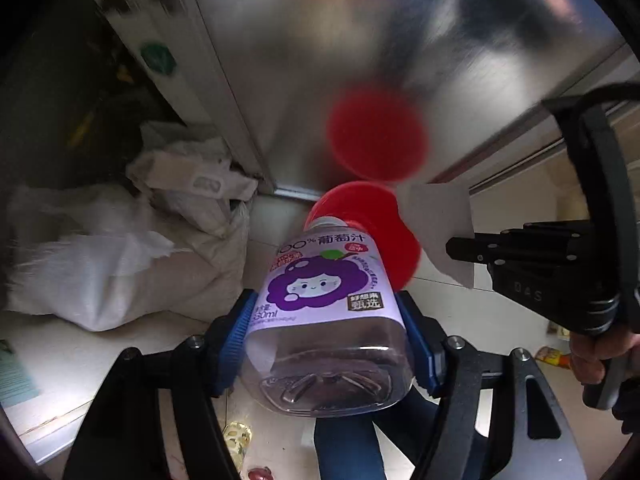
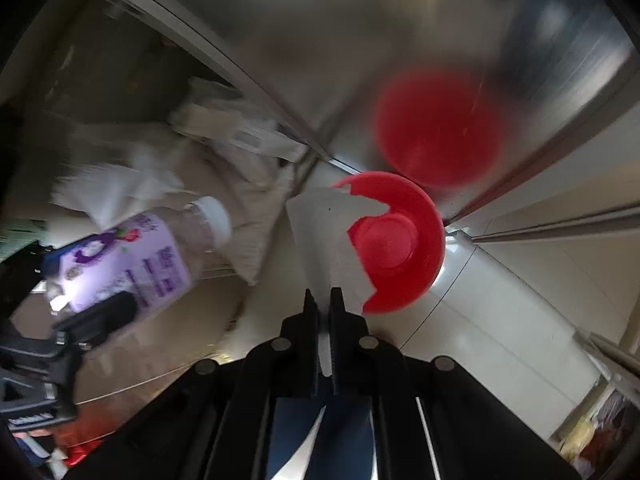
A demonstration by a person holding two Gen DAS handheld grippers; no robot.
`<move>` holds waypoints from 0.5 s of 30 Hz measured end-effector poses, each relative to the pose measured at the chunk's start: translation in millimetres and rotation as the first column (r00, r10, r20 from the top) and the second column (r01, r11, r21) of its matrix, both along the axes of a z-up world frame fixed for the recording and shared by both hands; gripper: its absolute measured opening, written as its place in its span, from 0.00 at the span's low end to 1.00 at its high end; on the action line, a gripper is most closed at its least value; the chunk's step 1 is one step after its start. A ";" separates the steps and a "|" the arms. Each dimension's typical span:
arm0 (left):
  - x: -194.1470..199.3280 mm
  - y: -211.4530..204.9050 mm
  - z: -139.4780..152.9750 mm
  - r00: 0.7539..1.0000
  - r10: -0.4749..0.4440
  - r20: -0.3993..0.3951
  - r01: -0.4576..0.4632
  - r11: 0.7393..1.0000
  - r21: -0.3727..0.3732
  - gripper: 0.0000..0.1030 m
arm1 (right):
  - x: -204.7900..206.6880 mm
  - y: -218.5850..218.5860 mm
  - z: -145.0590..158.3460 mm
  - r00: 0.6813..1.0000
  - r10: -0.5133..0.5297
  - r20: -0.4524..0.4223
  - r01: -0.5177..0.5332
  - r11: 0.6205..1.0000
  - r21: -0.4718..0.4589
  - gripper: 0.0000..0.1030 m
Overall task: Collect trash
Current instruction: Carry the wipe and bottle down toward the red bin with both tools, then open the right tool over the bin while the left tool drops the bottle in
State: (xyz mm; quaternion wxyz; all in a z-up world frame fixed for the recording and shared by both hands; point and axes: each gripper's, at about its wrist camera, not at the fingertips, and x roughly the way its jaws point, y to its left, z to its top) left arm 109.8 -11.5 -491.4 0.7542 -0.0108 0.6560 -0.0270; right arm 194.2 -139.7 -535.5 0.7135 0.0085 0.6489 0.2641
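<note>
My left gripper (image 1: 326, 344) is shut on an empty clear grape juice bottle (image 1: 320, 312) with a purple label, held between the blue pads. The bottle also shows in the right wrist view (image 2: 132, 260), white cap pointing right. My right gripper (image 2: 324, 300) is shut on a torn white paper scrap (image 2: 324, 232), which also shows in the left wrist view (image 1: 436, 224). A red basin (image 2: 400, 244) stands on the floor just beyond both grippers, against a shiny metal panel (image 2: 320, 40) that mirrors it. The left wrist view shows the basin (image 1: 368, 208) behind the bottle.
White sacks (image 1: 132, 256) and crumpled paper (image 1: 188, 172) lie piled to the left of the metal panel (image 1: 320, 40). The floor is pale tile (image 2: 500, 300). Small wrappers (image 1: 554, 356) lie on the floor at the right.
</note>
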 end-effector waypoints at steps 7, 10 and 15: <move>4.3 6.1 -61.8 1.000 -0.005 -0.025 0.005 1.000 0.001 0.65 | 9.6 17.4 -62.8 0.999 0.010 0.043 -0.009 1.000 -0.025 0.13; 2.6 8.7 -66.7 0.999 -0.002 -0.036 0.002 1.000 -0.001 0.65 | 2.7 8.1 -69.7 0.997 0.025 0.073 -0.022 0.999 -0.039 0.64; 0.0 8.6 -61.7 0.999 -0.035 -0.031 0.035 0.999 -0.002 0.65 | -6.6 -11.5 -64.9 0.997 -0.038 0.068 0.041 0.999 -0.035 0.73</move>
